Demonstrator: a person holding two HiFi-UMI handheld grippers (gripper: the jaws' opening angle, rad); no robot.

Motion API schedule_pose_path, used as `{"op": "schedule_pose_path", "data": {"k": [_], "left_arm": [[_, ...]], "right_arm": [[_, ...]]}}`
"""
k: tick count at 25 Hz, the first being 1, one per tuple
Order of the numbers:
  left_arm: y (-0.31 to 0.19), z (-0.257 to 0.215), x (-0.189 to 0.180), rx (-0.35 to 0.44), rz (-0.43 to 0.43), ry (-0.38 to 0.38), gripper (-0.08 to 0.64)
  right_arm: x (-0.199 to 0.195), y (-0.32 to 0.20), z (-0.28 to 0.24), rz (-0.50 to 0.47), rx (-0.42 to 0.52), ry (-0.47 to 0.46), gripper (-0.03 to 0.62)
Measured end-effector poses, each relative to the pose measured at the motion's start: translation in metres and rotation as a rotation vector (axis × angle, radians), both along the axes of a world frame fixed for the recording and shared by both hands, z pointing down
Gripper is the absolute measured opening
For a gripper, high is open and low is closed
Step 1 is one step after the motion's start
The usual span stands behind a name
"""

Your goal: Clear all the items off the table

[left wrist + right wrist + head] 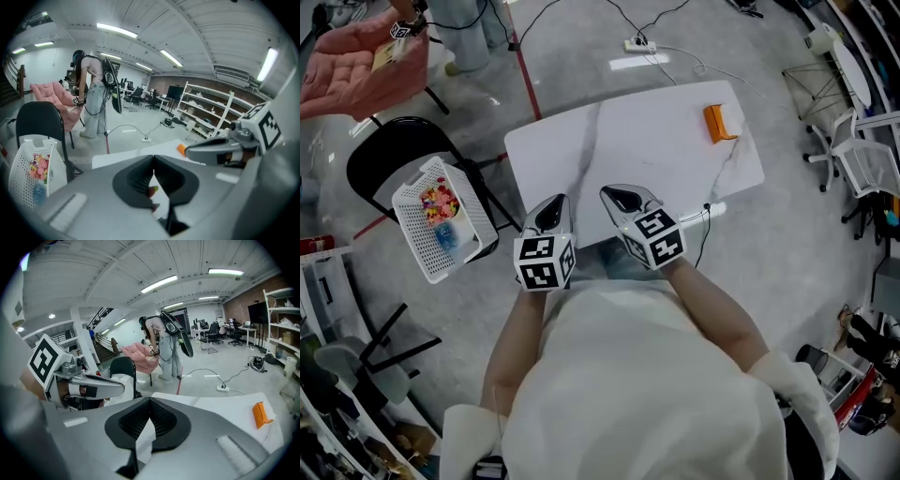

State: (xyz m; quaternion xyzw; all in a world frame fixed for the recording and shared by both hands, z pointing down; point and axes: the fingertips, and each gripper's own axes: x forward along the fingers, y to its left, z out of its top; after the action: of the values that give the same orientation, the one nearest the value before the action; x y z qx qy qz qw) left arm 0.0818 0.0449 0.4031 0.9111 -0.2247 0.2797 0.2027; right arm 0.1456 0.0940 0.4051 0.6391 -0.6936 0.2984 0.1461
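A white table point(656, 141) holds one orange block point(719, 123) near its far right corner. The block also shows in the left gripper view point(181, 148) and the right gripper view point(260, 414). My left gripper point(558, 202) and right gripper point(614, 194) hover side by side over the table's near edge, well short of the block. Both point forward and down. The right gripper point(150, 401) is shut and empty. The left gripper point(153, 160) has its tips together. A tiny red and green speck shows in the slit behind them. I cannot tell what it is.
A white mesh basket point(417, 230) with colourful small items sits on a black chair point(380, 159) left of the table. A pink armchair point(356, 56) stands far left, a person point(93, 93) beside it. A power strip point(639, 43) and cables lie on the floor beyond the table.
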Motion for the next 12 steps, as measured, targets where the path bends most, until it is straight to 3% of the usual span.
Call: {"op": "schedule_pose_path", "data": {"k": [12], "left_arm": [[0.071, 0.004, 0.103, -0.009, 0.049, 0.010, 0.009]], "right_arm": [[0.108, 0.076, 0.003, 0.087, -0.001, 0.009, -0.002]]}}
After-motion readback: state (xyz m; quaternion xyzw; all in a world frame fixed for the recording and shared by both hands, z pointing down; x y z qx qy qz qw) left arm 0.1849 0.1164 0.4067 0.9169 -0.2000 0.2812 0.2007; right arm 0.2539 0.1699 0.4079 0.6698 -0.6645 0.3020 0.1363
